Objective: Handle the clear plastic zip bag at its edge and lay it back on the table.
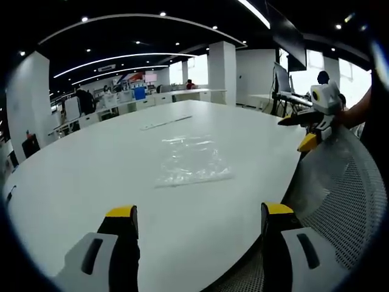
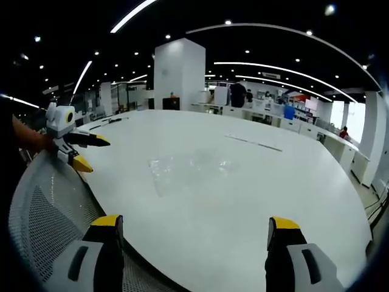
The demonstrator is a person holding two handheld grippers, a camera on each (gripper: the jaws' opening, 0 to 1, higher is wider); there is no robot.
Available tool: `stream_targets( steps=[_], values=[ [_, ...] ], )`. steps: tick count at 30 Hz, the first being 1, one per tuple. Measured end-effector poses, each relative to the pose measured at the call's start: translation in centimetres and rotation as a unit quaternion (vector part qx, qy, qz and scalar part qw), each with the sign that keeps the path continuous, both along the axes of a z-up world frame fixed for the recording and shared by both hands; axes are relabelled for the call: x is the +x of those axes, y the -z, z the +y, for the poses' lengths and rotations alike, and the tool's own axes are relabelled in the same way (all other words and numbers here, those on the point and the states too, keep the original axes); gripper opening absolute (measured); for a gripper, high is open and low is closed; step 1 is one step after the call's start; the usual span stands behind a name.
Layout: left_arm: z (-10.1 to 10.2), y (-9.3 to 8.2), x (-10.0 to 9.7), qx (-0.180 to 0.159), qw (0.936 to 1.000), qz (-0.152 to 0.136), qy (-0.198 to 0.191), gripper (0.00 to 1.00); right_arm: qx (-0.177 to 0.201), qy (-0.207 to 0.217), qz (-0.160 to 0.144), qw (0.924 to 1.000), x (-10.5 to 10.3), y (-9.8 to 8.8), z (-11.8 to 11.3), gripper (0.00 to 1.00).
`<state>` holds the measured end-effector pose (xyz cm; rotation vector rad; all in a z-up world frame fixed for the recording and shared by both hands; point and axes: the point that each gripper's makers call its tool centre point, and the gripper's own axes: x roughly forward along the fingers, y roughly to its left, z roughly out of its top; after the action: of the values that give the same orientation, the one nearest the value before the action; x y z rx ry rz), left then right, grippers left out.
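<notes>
In the left gripper view we see our left claw (image 1: 199, 222) with its 2 yellow-tipped jaws standing well apart and nothing between them, held over the near edge of the white counter (image 1: 91, 176). The clear plastic zip bag (image 1: 191, 159) lies flat on the counter ahead of the claw, roughly in line with the gap between the jaws and apart from them. Further ahead, beyond the bag, a thin pale strip (image 1: 166, 123) lies on the counter. To the right of the claw we see the grey mesh chair back (image 1: 346, 194), and above it the right claw (image 1: 304, 131), jaws spread, off the counter's edge. In the right gripper view the right claw (image 2: 193, 234) has its 2 jaws wide apart and empty above the counter (image 2: 273, 176). The bag (image 2: 185, 170) lies ahead of it, slightly left of the gap, untouched. To the left we see the mesh chair back (image 2: 48, 213) and the left claw (image 2: 88, 152), jaws parted, beside the counter's edge, well apart from the bag.
</notes>
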<state>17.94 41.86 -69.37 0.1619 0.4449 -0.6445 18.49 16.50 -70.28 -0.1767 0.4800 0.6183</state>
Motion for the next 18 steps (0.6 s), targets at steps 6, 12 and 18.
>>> stream_targets(
  steps=[6, 12, 18],
  values=[
    [0.01, 0.06, -0.07, 0.0, 1.0, 0.001, 0.002, 0.82, 0.0, 0.001, 0.0, 1.0, 0.03, 0.07, -0.12, 0.99],
    [0.04, 0.11, -0.04, 0.0, 1.0, 0.002, 0.002, 0.82, -0.001, 0.001, 0.0, 1.0, 0.06, 0.15, -0.19, 0.99],
    [0.12, 0.17, 0.01, 0.001, 1.0, 0.002, 0.001, 0.83, 0.001, 0.001, 0.0, 1.0, 0.05, 0.06, -0.08, 0.99]
  ],
)
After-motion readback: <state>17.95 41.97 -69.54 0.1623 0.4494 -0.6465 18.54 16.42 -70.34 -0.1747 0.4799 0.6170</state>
